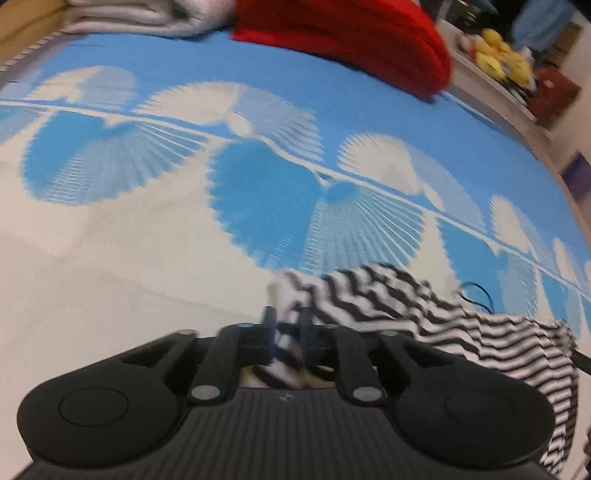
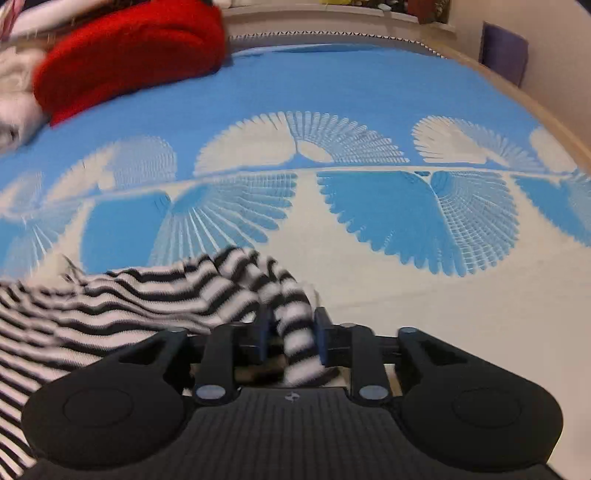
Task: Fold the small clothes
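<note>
While both views are motion-blurred, the layout is readable. Striped garment (image 1: 424, 314) lies bunched on the bed (image 1: 110, 258), on the white part of the blue-and-white cover, toward the near edge.

Left gripper (image 1: 288, 328): jaws narrowly apart, a fold of the striped cloth between them; blur prevents telling whether the pads actually press on it. From this gripper the garment spreads out to the right of the view.

Right gripper (image 2: 291, 332): jaws parted, a rolled striped end (image 2: 295, 325) of the garment (image 2: 147, 295) running between them. A gap shows beside the right-hand pad, so no clamp is evident. The rest of the garment trails off to the left of that view.

Red cloth (image 2: 129, 55) sits at the far edge of the bed, with white bedding (image 1: 129, 18) beside it, well apart from the garment.
</note>
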Tool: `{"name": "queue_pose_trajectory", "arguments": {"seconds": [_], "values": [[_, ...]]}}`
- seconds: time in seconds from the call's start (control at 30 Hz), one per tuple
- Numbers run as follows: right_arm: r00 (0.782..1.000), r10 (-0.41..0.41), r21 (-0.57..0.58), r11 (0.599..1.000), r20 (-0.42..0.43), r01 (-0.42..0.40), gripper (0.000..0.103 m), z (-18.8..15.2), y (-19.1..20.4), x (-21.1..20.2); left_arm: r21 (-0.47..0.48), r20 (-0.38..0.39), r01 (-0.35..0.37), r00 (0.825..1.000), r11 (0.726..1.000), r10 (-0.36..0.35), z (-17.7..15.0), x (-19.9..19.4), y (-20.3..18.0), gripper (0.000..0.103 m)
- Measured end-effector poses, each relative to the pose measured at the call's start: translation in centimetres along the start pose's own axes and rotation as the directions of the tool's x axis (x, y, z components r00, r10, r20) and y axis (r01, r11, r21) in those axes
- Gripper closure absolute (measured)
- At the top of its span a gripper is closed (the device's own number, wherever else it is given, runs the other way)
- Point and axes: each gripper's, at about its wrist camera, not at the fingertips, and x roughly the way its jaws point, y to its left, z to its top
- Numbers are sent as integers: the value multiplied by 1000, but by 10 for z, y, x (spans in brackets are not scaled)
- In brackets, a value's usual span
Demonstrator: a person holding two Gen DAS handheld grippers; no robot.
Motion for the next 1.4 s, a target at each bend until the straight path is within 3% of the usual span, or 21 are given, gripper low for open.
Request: {"name": "queue_pose_trajectory", "arguments": {"seconds": [0.1, 0.2, 0.3, 0.37, 0.5, 0.57, 0.7, 0.8, 0.93, 1.0, 1.03, 1.1, 1.17, 1.2, 1.27, 1.33, 1.37, 1.4], "values": [[998, 35, 98, 994, 48, -40, 63, 3, -15, -27, -8, 0, -1, 1000, 1000, 1, -1, -34, 9, 77], [993, 90, 175, 979, 82, -104, 62, 3, -34, -71, 13, -22, 1, 1000, 1000, -1, -10, -73, 12, 76], [988, 97, 197, 973, 122, -120, 59, -6, -47, -114, 49, -14, 46, 999, 998, -45, -33, -108, 15, 62], [986, 112, 202, 970, 123, -135, 58, -22, -55, -132, 57, -19, 72, 997, 996, -71, -55, -119, 21, 59], [993, 119, 218, 968, 19, -120, 57, -66, -63, -125, 77, -78, 61, 995, 995, -55, -95, -103, 34, 55], [989, 116, 222, 971, -93, -93, 57, -80, -63, -110, 70, -185, 40, 982, 997, -26, -104, -87, 40, 55], [983, 114, 267, 961, -141, -73, 57, -91, -67, -95, 54, -203, 49, 979, 997, -37, -110, -78, 46, 50], [970, 106, 250, 967, -218, -50, 57, -100, -66, -80, 47, -274, 46, 961, 998, -31, -114, -63, 50, 50], [957, 98, 230, 973, -273, -34, 55, -109, -63, -69, 96, -303, 44, 953, 994, -13, -121, -52, 49, 50], [958, 88, 203, 979, -273, -32, 56, -111, -59, -69, 154, -301, 33, 953, 988, 15, -123, -50, 42, 55], [960, 85, 190, 981, -268, -34, 62, -110, -58, -70, 175, -301, 36, 953, 984, 18, -125, -50, 39, 63], [964, 105, 192, 980, -246, -57, 86, -107, -58, -74, 208, -310, 62, 951, 976, 5, -128, -46, 35, 99], [973, 127, 238, 968, -193, -79, 92, -102, -66, -84, 250, -256, 48, 967, 967, 18, -126, -55, 32, 100], [977, 142, 261, 960, -160, -97, 93, -100, -70, -92, 265, -190, 28, 982, 964, 24, -122, -66, 33, 100], [982, 174, 311, 940, -80, -141, 94, -97, -82, -110, 242, -97, 25, 995, 970, -1, -116, -88, 40, 100], [984, 173, 330, 932, -38, -152, 95, -98, -91, -123, 203, -99, -2, 995, 979, 22, -119, -96, 51, 101], [985, 162, 327, 935, -57, -135, 95, -101, -93, -124, 219, -133, -36, 989, 975, 67, -124, -91, 54, 103], [984, 144, 321, 941, -104, -104, 95, -105, -94, -119, 267, -178, -111, 971, 957, 162, -131, -81, 55, 103]]}}
